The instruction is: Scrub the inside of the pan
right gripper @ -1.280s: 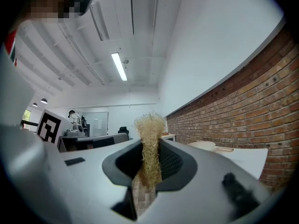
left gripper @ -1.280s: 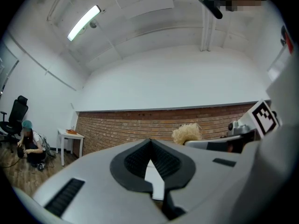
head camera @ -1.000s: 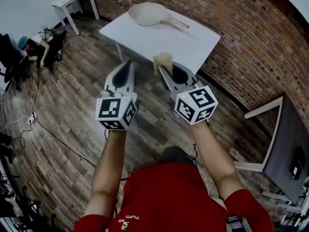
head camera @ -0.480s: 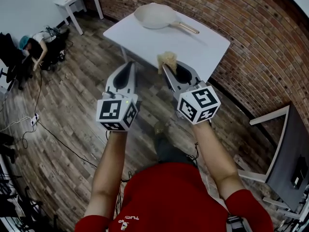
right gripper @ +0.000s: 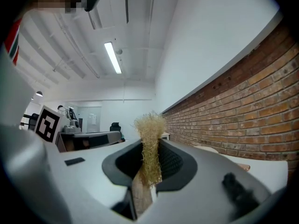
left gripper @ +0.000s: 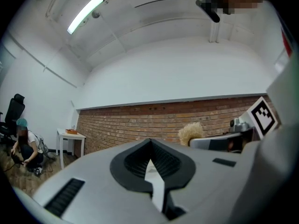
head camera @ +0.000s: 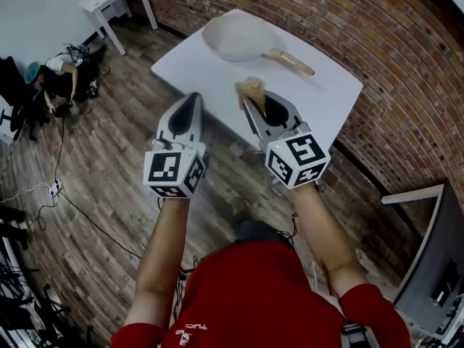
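We hold both forearms extended forward, parallel and level. The left gripper (head camera: 191, 98) sits just beside the right gripper (head camera: 251, 101), apart from it. Left jaws meet at the tips with nothing between them. Right jaws are clamped on the scrubber (head camera: 251, 88), which protrudes beyond the tips.

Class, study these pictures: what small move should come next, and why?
Probably carry the right gripper forward toward the pan: its fingers pinch the scrubber, but it hangs short of the pan on the table.
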`<state>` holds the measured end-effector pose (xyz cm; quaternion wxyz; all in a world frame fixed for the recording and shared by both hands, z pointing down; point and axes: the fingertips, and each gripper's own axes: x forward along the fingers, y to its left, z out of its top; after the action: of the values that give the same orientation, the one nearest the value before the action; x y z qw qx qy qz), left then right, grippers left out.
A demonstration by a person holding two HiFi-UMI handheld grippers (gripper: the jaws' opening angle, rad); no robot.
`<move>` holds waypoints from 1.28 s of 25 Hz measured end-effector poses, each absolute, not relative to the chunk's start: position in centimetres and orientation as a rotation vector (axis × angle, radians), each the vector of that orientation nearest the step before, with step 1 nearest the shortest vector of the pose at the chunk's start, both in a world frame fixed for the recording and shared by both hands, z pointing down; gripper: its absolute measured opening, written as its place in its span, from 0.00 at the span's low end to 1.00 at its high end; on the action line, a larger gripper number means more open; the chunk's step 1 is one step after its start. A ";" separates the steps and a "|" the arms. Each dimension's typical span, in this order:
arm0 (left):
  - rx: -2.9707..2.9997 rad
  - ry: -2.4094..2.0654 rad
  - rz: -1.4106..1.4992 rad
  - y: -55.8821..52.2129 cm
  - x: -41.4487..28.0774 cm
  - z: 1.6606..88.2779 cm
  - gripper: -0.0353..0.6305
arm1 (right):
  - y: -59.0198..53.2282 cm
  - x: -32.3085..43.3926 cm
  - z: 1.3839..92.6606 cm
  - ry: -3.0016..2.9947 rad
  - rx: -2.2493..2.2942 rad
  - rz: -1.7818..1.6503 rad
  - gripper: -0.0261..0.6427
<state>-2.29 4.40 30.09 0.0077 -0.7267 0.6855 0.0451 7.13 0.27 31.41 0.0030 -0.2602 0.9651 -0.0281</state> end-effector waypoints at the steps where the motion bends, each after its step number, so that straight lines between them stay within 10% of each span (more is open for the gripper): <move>1: -2.271 2.145 0.141 3.0 -2.8 30.1 0.07 | -1.1 6.7 31.3 3.028 -0.819 -0.085 0.17; 32: -2.408 2.004 0.069 -24.4 -16.5 32.6 0.07 | -27.5 -5.9 33.4 3.029 -1.125 -0.110 0.17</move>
<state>-16.46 -24.37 32.63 0.0041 -0.7684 0.6396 0.0220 -5.89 -27.47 33.44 -0.0455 -0.3476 0.9359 -0.0339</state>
